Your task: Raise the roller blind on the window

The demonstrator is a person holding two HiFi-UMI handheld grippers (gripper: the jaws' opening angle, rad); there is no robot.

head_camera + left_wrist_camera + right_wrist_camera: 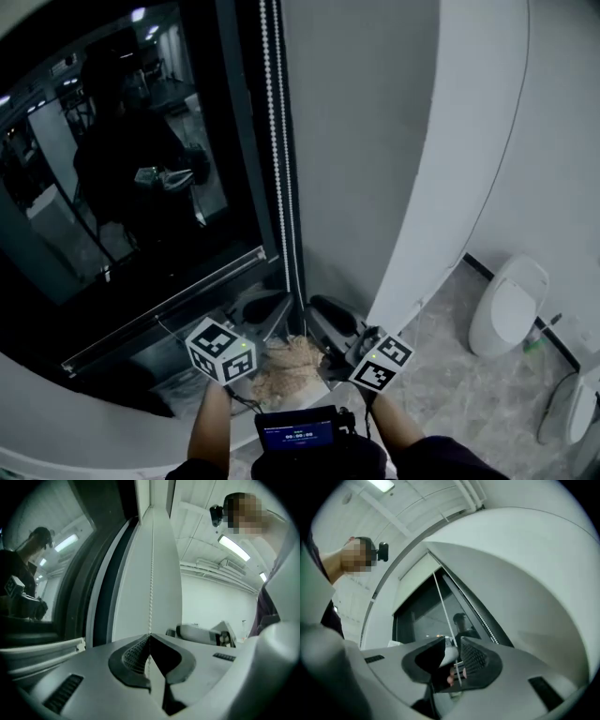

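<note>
Hanging plumb at the right edge of the window [141,141], the bead chain [273,141] [151,597] [440,599] runs its long axis straight up from both grippers. The left gripper [272,314] [150,637] is clamped on one strand. The right gripper [314,323] [452,660], just to its right, stands narrowly parted around a strand without pinching it, so the pull probably falls to the left.

White bead chain [277,141] against black window glass [141,169]. Left tool [150,637] and right tool [452,645] are dull grey with dark ribbed pads [133,656] — their cubes [221,351] carry black-and-white square markers. Wall [375,141] white; floor [450,384] pale grey, marbled.
</note>
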